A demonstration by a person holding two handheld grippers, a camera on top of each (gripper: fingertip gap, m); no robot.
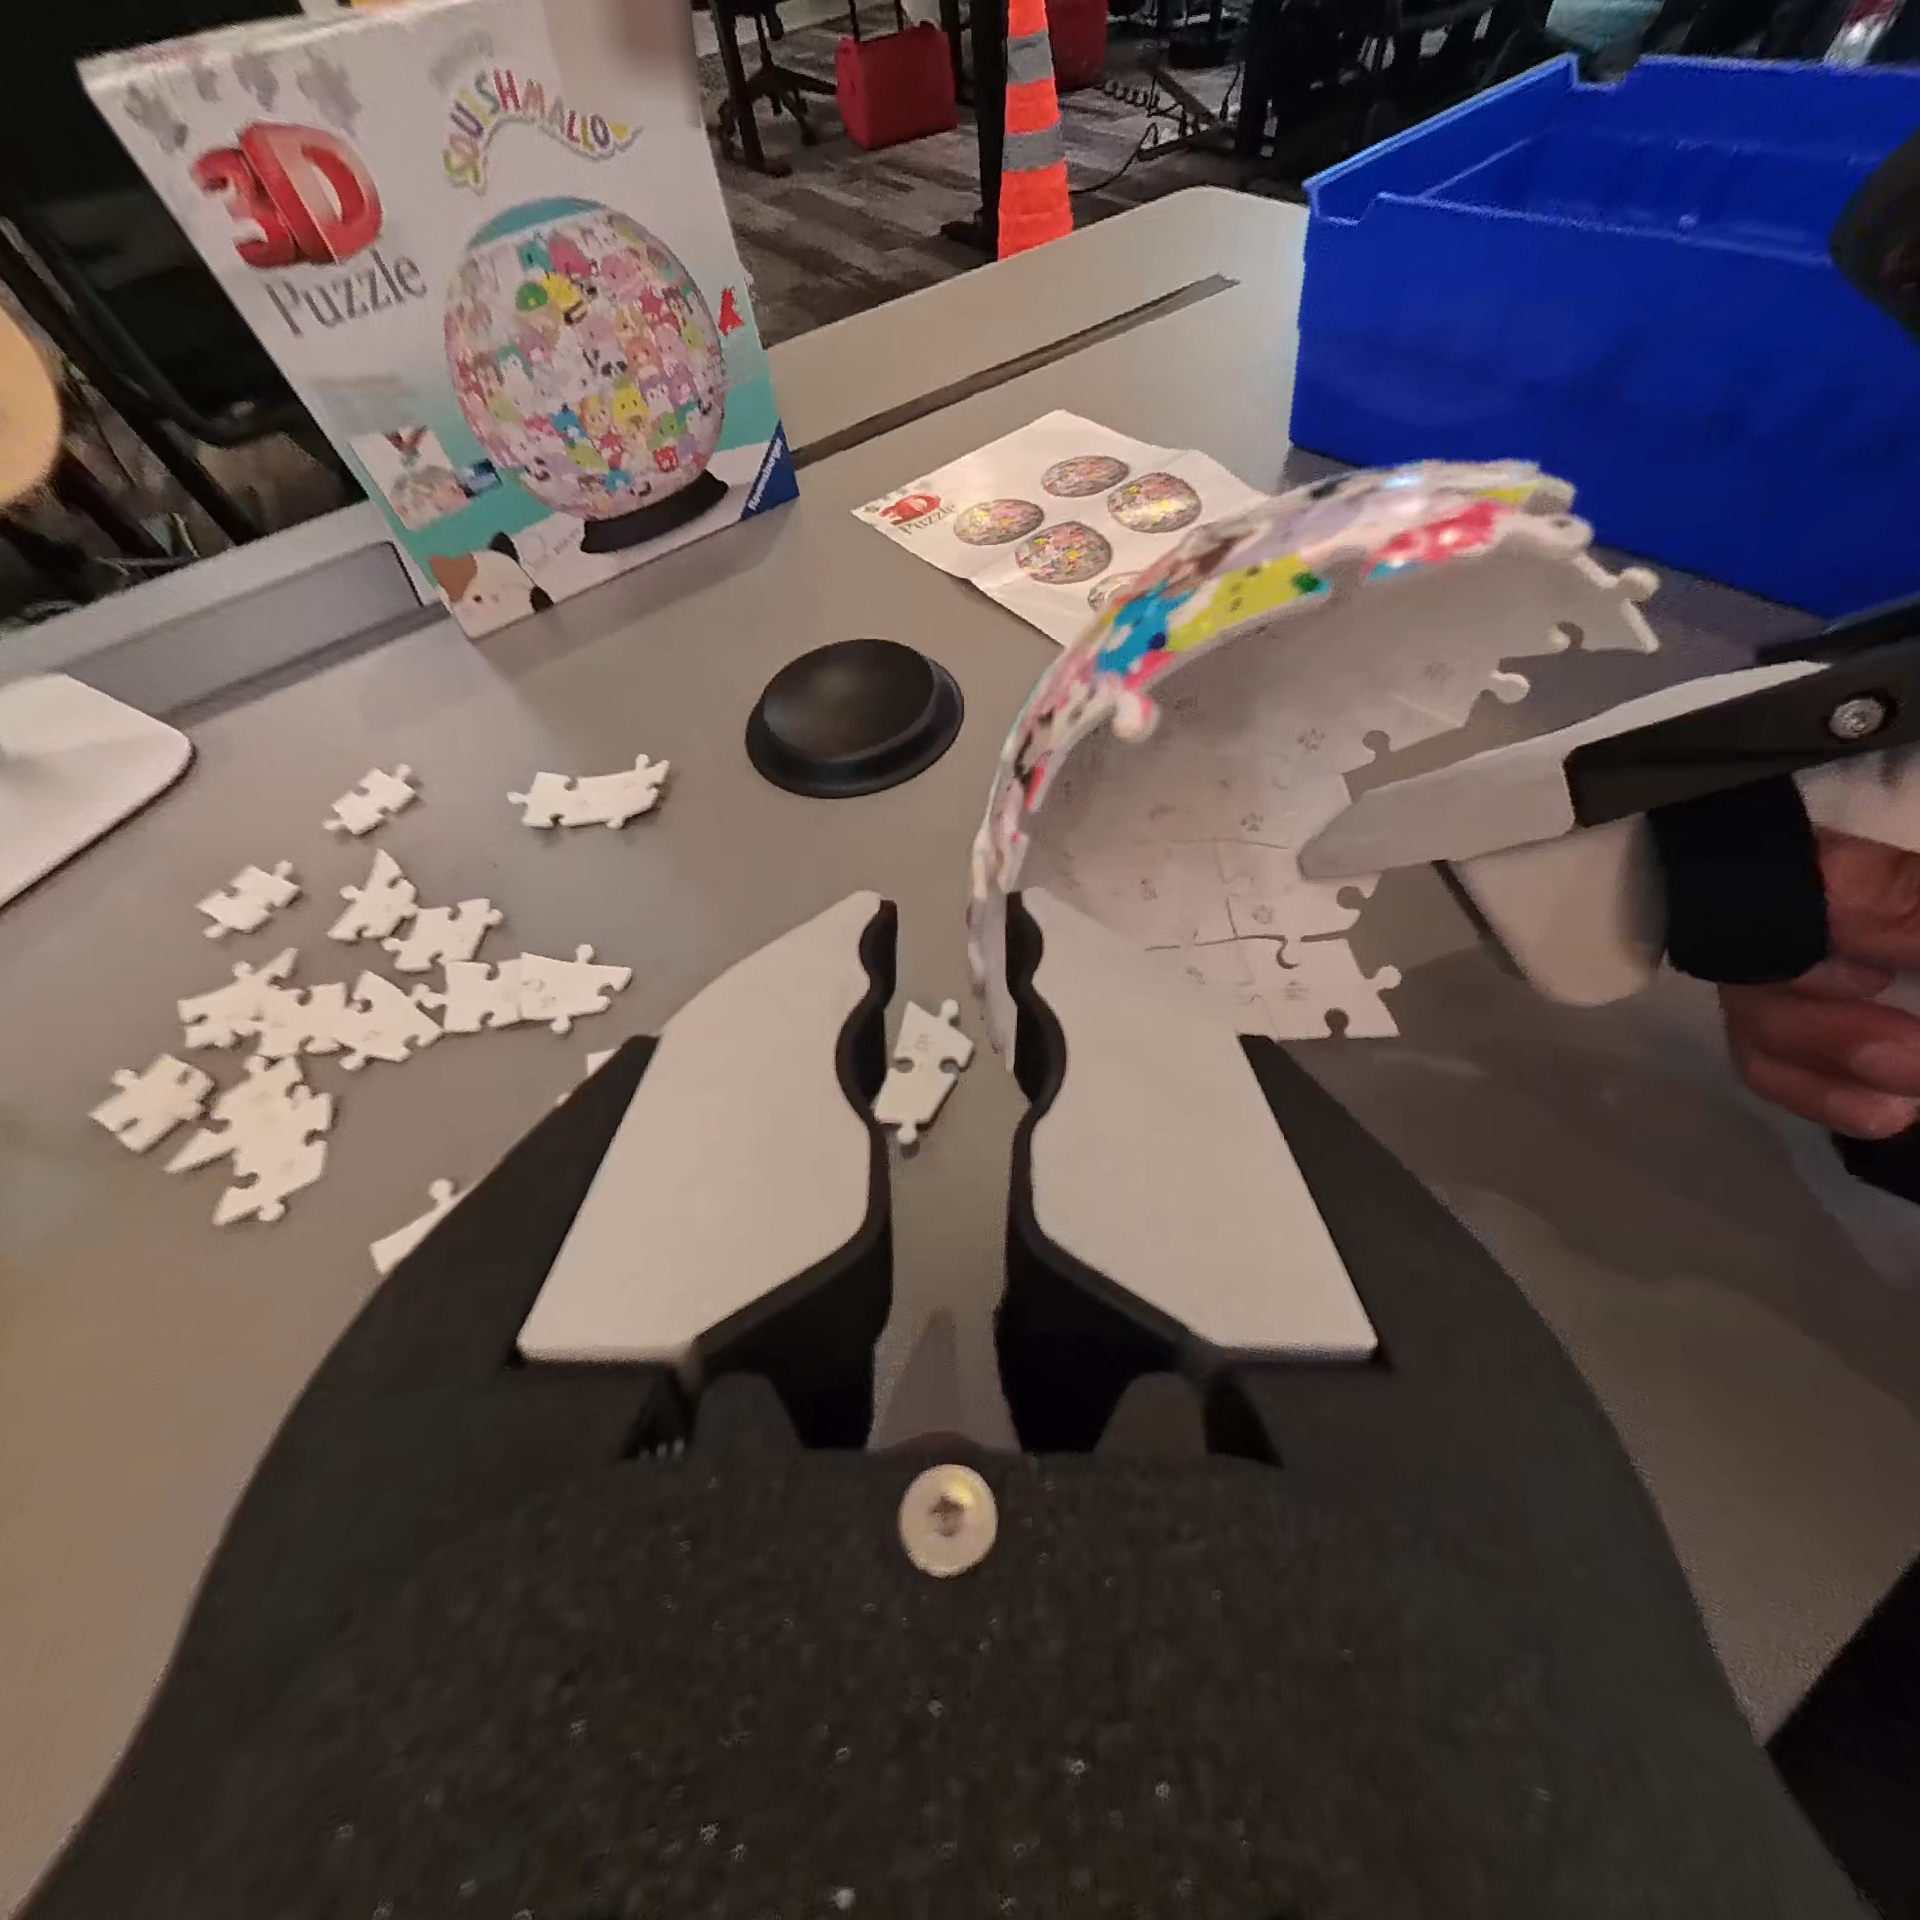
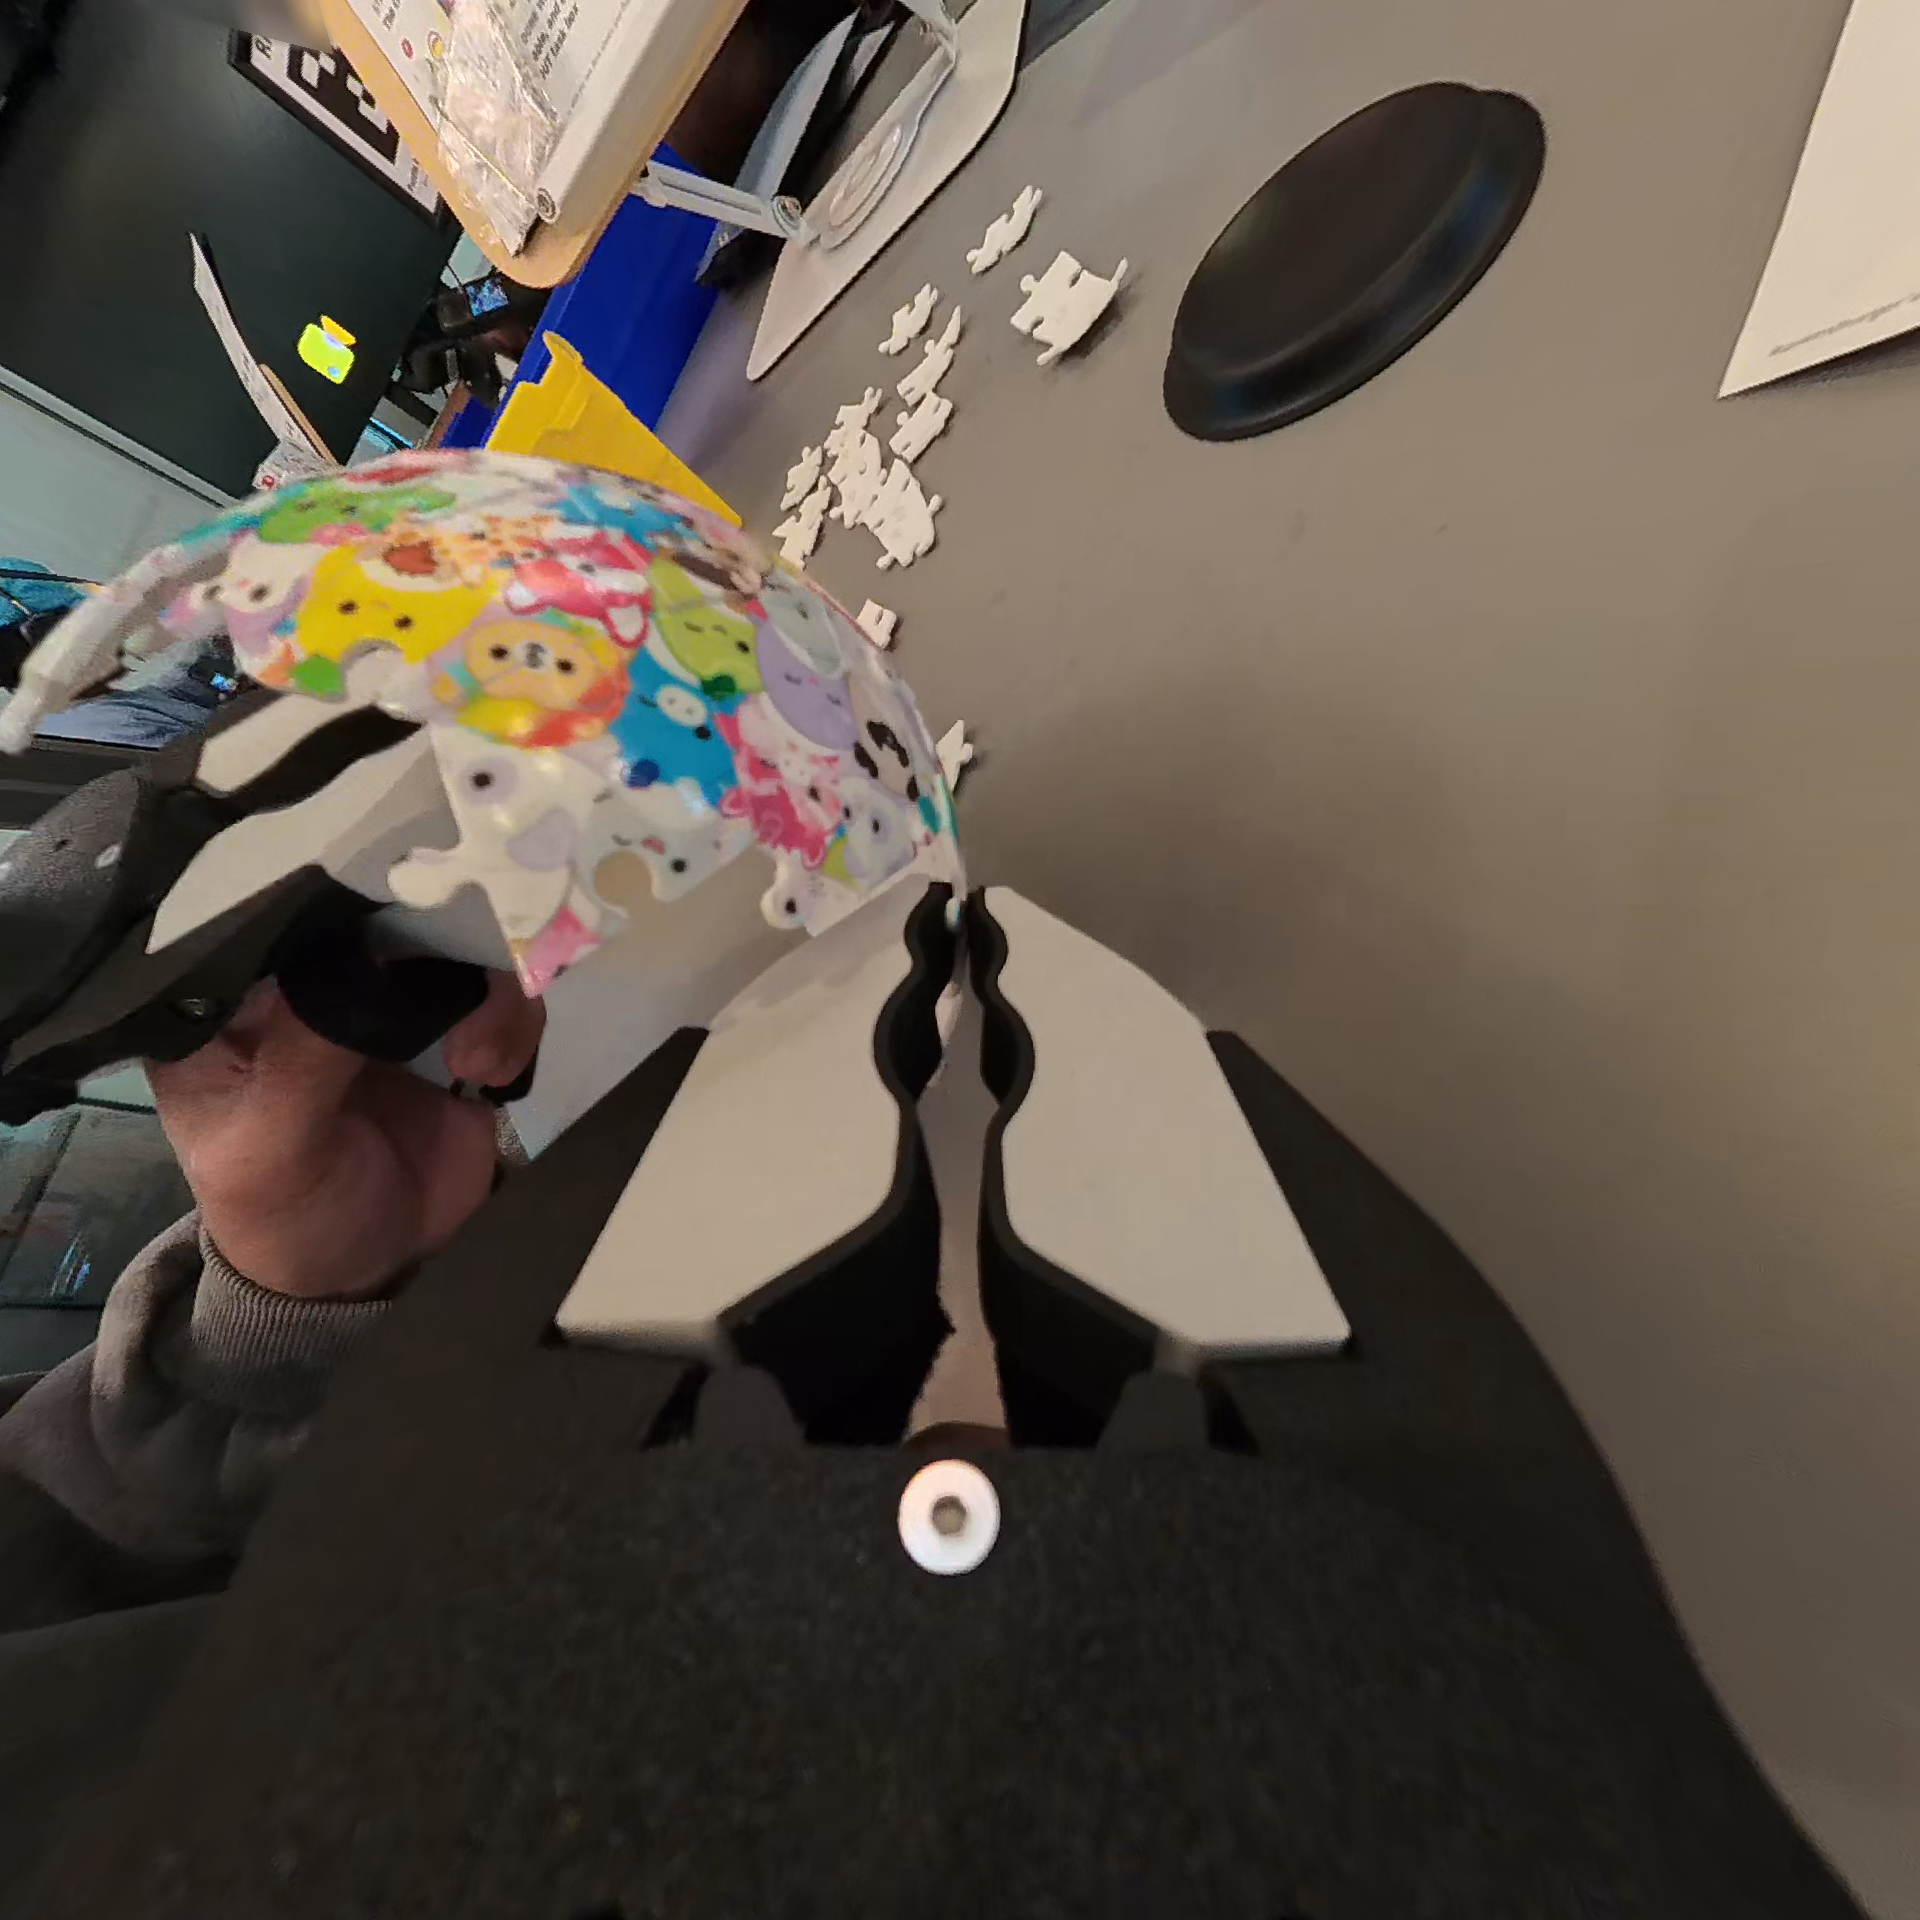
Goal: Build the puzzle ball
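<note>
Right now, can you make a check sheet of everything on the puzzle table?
Surface: grey table, with a seam across it.
Job's things: half-built puzzle ball shell held off the table; loose pieces lying white side up; black stand with nothing on it.
Clutter: puzzle box standing; instruction sheet; blue bin.
Claws: left claw and right claw each pinch the shell's edge.
Cables: nothing seen on the table.
Surroundings: orange cone, chairs behind.

Blue bin (image 1: 1600, 343), orange cone (image 1: 1032, 135)
</note>
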